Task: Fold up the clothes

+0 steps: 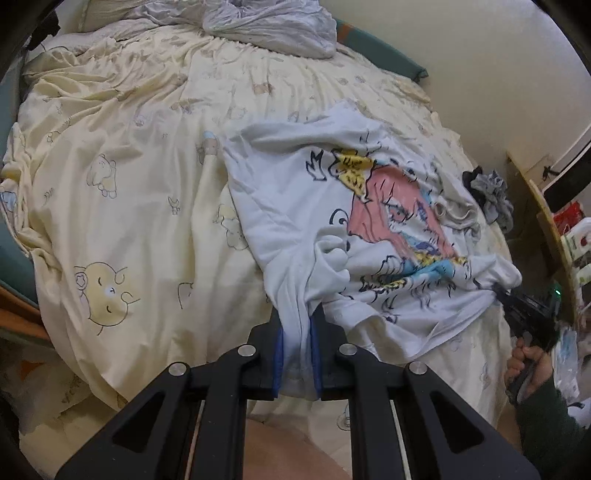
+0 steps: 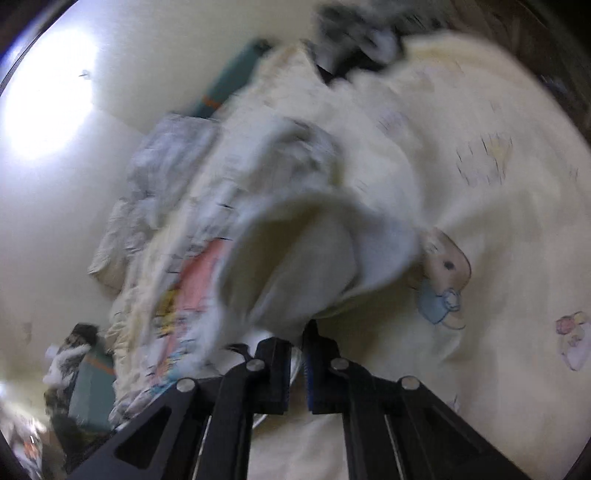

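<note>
- The shirt, white with a pink, yellow and blue cartoon print, lay rumpled on the bed, stretched between your two grippers.
- Your left gripper was clamped on a bunched edge of the shirt; the cloth ran down between its blue pads and spread out ahead of it and to its right.
- Your right gripper was closed on another part of the shirt; the cloth ballooned up just ahead of its fingers, blurred in the right wrist view.
- From the left wrist view, the right gripper showed far to the right, biting the shirt's edge, with your hand on its handle and a dark sleeve behind it.
- The quilt, pale yellow with cartoon animals, lay under the shirt and reached well ahead and left of the left gripper.
- A grey crumpled sheet sat far ahead at the bed's far end.
- A small dark and grey heap of clothes lay ahead of the right gripper, near the bed's edge.
</note>
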### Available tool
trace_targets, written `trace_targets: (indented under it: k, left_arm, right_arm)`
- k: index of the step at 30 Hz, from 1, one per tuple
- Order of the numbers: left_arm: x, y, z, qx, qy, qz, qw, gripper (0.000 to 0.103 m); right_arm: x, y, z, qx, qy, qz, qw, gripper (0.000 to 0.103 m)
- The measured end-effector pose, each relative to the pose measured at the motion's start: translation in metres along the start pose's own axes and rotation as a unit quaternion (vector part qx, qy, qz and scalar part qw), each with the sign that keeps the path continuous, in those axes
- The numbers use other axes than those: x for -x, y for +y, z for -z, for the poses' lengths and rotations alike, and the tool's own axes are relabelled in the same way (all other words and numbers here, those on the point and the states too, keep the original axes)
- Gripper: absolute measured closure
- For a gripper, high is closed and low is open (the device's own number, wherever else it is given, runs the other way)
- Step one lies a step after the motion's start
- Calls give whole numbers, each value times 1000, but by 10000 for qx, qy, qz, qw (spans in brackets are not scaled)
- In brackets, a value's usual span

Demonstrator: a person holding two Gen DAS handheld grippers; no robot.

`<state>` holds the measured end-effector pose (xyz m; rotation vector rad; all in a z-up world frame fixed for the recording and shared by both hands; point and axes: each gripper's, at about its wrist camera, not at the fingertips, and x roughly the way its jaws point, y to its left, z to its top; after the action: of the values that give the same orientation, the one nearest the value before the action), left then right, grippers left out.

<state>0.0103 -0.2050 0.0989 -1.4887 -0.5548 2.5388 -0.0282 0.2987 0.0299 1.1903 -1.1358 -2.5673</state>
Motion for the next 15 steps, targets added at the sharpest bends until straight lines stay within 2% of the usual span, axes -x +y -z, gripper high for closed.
trace_targets:
  k: [5,10,15]
  left_arm:
    - [16,2,-5,20,12,111,9999,90]
    - [46,17,0,113,90,184,9997,90]
    - [53,46,26,81,426,-441,9981,90]
  right_arm:
    - [66,33,4,414,-128,-290,9986,98]
    - [120,61,38,798,258,-287,9961,98]
    - [137,57,96,829,925,-14,9923,98]
